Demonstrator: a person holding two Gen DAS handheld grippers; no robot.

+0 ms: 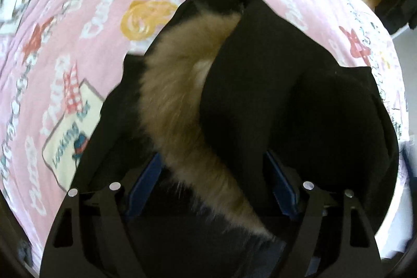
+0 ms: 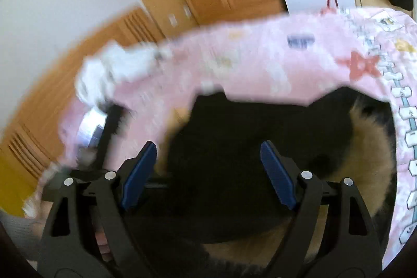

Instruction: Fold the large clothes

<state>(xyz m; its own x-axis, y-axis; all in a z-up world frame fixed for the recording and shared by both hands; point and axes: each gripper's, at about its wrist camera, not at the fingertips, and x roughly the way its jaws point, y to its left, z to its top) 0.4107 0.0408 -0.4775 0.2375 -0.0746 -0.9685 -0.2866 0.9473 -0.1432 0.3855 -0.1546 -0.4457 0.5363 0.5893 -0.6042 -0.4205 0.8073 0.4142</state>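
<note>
Black coat (image 1: 273,85) with a tan fur trim (image 1: 177,85), heaped on the bed's pink printed quilt (image 1: 78,43).
The cloth is matte and dark, folded over itself in soft mounds; the trim is long, shaggy pile. Left tool (image 1: 216,179) stands spread with coat and fur between its blue pads; right tool (image 2: 208,168) is spread, pinching nothing, above the coat.

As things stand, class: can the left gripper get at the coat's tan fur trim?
Probably yes: the left gripper is open right over the black coat, with the fur trim running between its fingers, nothing covering it.
</note>
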